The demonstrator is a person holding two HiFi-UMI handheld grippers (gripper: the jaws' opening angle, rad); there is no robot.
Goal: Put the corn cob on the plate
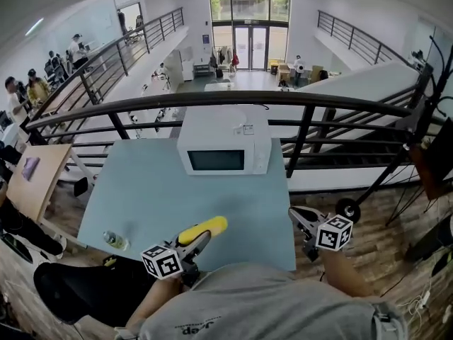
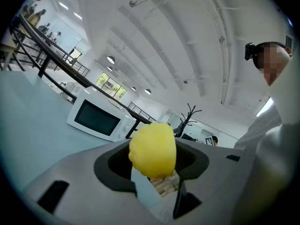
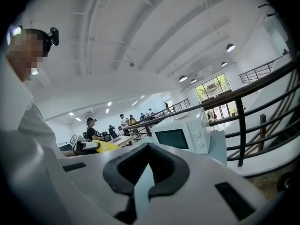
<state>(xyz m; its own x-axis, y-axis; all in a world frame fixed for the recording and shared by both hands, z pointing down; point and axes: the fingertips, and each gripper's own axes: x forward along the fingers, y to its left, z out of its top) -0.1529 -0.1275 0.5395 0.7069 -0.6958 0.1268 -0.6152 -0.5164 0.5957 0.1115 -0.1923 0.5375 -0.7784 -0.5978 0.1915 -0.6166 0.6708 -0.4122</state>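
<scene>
Your left gripper (image 1: 199, 239) has the cob (image 1: 203, 230) pinched between its jaws. It sits low over the near edge of the table (image 1: 156, 190), just in front of your body. In the left gripper view the cob's blunt yellow end points straight out between the dark pads, so you hold it near one end and most of its length sticks out ahead. Your right gripper (image 1: 302, 229) hangs off the table's near right corner. Its jaws are slightly parted and nothing is between them.

No view shows a plate. The table carries only a microwave (image 1: 223, 151) at the far end and a small bottle (image 1: 113, 240) near the left corner. You will probably have to find the plate before you can set anything down.

The cob looks stiff and light, and its round, smooth-looking skin could be slippery. With the grip near one end, the free length can lever downward or twist in the pads if you swing fast, so carry it level and move smoothly. A hold nearer the middle would balance better, though the present one looks secure enough for a short carry. The cob will probably roll once released, so lay it down flat on its side, away from the plate's rim, and open only when it rests there.
</scene>
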